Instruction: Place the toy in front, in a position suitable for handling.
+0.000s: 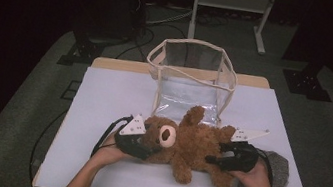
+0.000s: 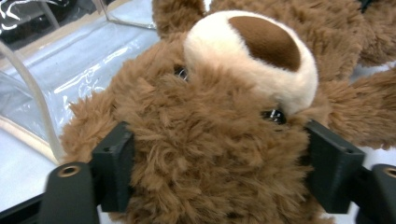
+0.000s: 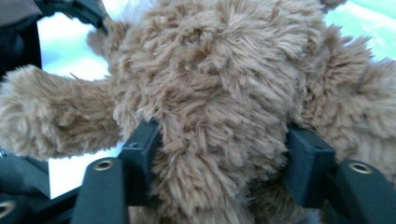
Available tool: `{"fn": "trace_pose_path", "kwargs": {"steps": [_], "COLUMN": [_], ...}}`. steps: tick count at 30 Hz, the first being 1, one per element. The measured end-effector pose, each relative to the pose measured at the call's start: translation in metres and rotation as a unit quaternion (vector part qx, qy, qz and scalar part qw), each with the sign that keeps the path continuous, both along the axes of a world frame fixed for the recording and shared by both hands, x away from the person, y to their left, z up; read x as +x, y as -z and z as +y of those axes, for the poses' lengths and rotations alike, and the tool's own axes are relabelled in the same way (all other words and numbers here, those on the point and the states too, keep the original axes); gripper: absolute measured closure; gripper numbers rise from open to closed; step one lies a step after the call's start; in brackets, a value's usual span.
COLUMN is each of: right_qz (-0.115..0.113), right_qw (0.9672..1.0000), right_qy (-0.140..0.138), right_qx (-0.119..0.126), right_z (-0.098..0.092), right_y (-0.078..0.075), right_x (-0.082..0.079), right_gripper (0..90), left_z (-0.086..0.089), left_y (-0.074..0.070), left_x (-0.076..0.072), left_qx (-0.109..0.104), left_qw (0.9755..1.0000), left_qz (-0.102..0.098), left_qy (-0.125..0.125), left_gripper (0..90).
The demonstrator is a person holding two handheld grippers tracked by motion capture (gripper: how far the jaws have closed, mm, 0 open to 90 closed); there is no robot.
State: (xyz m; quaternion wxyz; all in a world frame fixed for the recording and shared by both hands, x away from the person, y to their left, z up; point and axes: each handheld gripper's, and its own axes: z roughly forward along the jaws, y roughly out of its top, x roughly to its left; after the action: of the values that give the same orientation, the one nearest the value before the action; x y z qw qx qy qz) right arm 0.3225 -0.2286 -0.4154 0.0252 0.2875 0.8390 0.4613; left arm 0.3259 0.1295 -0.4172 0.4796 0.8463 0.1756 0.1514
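Gripping a brown teddy bear (image 1: 191, 145) with both grippers. It lies on its back across the white table (image 1: 103, 98), head toward 9 o'clock, legs toward 3 o'clock, just at 6 o'clock of the clear bag (image 1: 191, 77), one paw touching the bag's front wall.

My left gripper (image 1: 138, 145) is on the head: in the left gripper view both black jaws sit sunk into the fur either side of the head (image 2: 205, 154), below the cream muzzle (image 2: 257, 56). Closed on it, fur bulging between the pads.

My right gripper (image 1: 225, 158) is on the lower body, and the right gripper view shows the jaws pressed into the fur (image 3: 219, 140) on both sides, one leg (image 3: 51, 116) sticking out toward 9 o'clock. Also clamped on.

Handling judgement: soft, light, squashy, not fragile. Plush compresses a lot, so the jaws need to bite deep or I'll only have fur and it will slide out. Limbs are floppy and will dangle, so they could snag on the bag rim. Head and torso are the firmest bulk and the best hold points; avoid paws and ears. With two holds apart the body will likely sag in the middle on lifting.

The bag stands upright with its mouth open and looks thin-walled, so it may tip if bumped. A grey cloth (image 1: 275, 174) lies at 3 o'clock of my right hand (image 1: 255, 178), not involved.
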Motion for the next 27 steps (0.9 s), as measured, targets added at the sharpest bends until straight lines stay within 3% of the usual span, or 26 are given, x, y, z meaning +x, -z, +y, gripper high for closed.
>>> {"fn": "trace_pose_path", "kwargs": {"steps": [6,7,9,11,13,15,17,18,19,20,22,24,25,26,27], "right_qz": [0.011,0.012,0.014,0.021,0.025,0.034,0.027,0.027,0.026,0.023,0.020,-0.003,-0.003,-0.024,-0.028], "right_qw": [0.9999,0.9999,0.9998,0.9994,0.9992,0.9985,0.9989,0.9989,0.9993,0.9995,0.9996,0.9997,0.9997,0.9990,0.9985], "right_qy": [-0.003,-0.008,-0.012,-0.026,-0.032,-0.039,-0.037,-0.037,-0.026,-0.020,-0.016,-0.005,-0.005,0.016,0.030], "right_qx": [0.009,0.003,0.002,0.004,-0.001,-0.018,-0.011,-0.011,0.000,0.006,0.008,0.025,0.025,0.034,0.036], "right_z": [0.001,0.003,0.004,0.008,0.010,0.017,0.019,0.019,0.017,0.015,0.013,0.002,0.002,-0.012,-0.021], "right_y": [-0.009,-0.014,-0.017,-0.025,-0.026,-0.017,-0.011,-0.011,-0.011,-0.011,-0.012,-0.016,-0.016,-0.017,-0.018], "right_x": [-0.001,-0.003,-0.004,-0.010,-0.012,-0.015,-0.016,-0.016,-0.016,-0.016,-0.017,-0.026,-0.026,-0.033,-0.036], "right_gripper": [40.8,40.9,41.0,41.4,41.3,39.5,37.2,37.2,31.7,29.5,28.1,27.5,27.5,24.9,23.3], "left_z": [0.000,0.002,0.003,0.013,0.015,0.018,0.023,0.023,0.027,0.029,0.030,0.028,0.028,0.029,0.029], "left_y": [-0.012,-0.020,-0.023,-0.033,-0.033,-0.019,-0.012,-0.012,-0.008,-0.006,-0.005,-0.005,-0.005,-0.004,-0.003], "left_x": [-0.002,-0.005,-0.006,-0.009,-0.010,-0.012,-0.013,-0.013,-0.013,-0.013,-0.013,-0.016,-0.016,-0.016,-0.016], "left_qx": [0.016,0.027,0.025,0.024,0.028,0.050,0.025,0.025,0.002,-0.008,-0.010,-0.007,-0.007,-0.006,-0.008], "left_qw": [0.9999,0.9996,0.9996,0.9993,0.9990,0.9978,0.9990,0.9990,0.9995,0.9995,0.9996,0.9998,0.9998,0.9998,0.9998], "left_qz": [0.003,0.003,0.003,0.017,0.022,0.037,0.034,0.034,0.031,0.031,0.026,0.014,0.014,0.013,0.014], "left_qy": [0.003,0.009,0.011,0.025,0.028,0.024,0.017,0.017,0.009,0.007,0.008,0.009,0.009,0.010,0.008], "left_gripper": [28.1,28.1,28.1,28.0,27.8,25.7,22.6,20.7,19.1,17.1,13.7,11.3,10.7,10.5,10.1]}}
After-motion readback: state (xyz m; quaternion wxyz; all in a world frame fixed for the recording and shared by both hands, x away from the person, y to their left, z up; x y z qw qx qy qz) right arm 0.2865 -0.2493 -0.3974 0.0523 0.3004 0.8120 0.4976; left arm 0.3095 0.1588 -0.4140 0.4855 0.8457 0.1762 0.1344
